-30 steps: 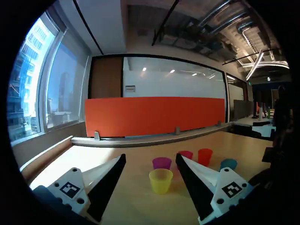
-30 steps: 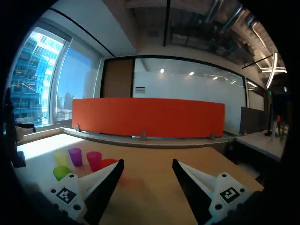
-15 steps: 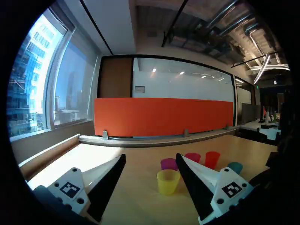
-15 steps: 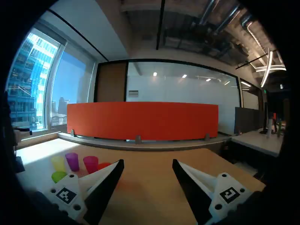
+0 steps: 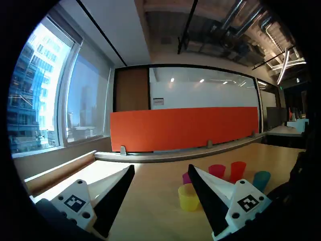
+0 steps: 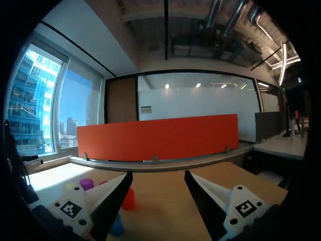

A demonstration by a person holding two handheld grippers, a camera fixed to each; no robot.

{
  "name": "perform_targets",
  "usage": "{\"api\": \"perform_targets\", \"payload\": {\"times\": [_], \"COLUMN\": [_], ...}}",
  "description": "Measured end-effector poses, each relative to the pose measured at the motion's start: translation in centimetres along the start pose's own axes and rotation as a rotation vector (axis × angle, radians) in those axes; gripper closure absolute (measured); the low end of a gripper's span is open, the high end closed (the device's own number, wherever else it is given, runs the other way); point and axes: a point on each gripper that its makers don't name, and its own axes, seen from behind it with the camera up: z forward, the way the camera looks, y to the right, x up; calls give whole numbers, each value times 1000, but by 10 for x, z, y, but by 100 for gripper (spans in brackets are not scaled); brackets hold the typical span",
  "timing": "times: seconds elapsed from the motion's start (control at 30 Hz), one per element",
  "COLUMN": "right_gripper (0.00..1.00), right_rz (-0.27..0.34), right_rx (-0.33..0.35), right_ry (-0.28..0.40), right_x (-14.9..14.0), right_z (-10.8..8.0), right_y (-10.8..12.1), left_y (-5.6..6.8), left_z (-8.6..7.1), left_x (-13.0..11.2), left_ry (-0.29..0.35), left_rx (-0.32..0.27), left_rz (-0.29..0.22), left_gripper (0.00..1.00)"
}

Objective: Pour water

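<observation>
- Tall glass window wall [image 5: 44,104]: on the left of both views, lit by daylight, city towers outside.
- Light wooden tabletop [image 5: 160,219]: spread beneath both grippers, sunlit at the window end.
- Long orange divider panel [image 5: 184,126]: upright along the table's far edge, on small grey feet.
- Left gripper [image 5: 160,168]: white fingers with black inner pads, spread wide apart, nothing between them, above the tabletop with tips aimed towards the cups.
- Right gripper [image 6: 157,174]: same build, fingers likewise wide apart and empty, above bare wood.
- Yellow translucent plastic cup [image 5: 187,199]: upright on the table, nearest of the group in the left gripper view, just beside the inner edge of the finger on that view's right.
- Teal plastic cup [image 5: 261,180]: upright, far right of the group, well apart from the yellow one.
- Orange-red plastic cup [image 5: 238,170]: upright, between the teal and the pink.
- Pink plastic cup [image 5: 216,170]: upright, just beside the orange-red one.
- Purple plastic cup [image 5: 185,177]: behind the yellow one, mostly hidden by the finger.
- Contents of the cups: cannot tell.
- Same cluster in the right gripper view: low on the left, partly behind that gripper's finger.
</observation>
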Motion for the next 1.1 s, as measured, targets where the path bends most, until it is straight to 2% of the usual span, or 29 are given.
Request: {"api": "perform_targets", "payload": {"times": [0.2,0.37,0.5,1.1], "right_gripper": [0,0,0,0], "right_rz": [-12,-35,-52,-70], "right_rx": [-21,-26,-29,-39], "right_ry": [-26,-52,-75,-90], "right_x": [-6,-16,-23,-23], "right_z": [-1,-3,-2,-2], "right_y": [4,2,1,-1], "left_y": [-4,-13,-17,-26], "left_z": [5,10,12,15], "left_x": [-18,-40,-49,-67], "left_ry": [-7,-29,-20,-23], "left_rx": [20,39,48,58], "left_rz": [-1,16,31,-19], "left_gripper": [1,1,1,1]}}
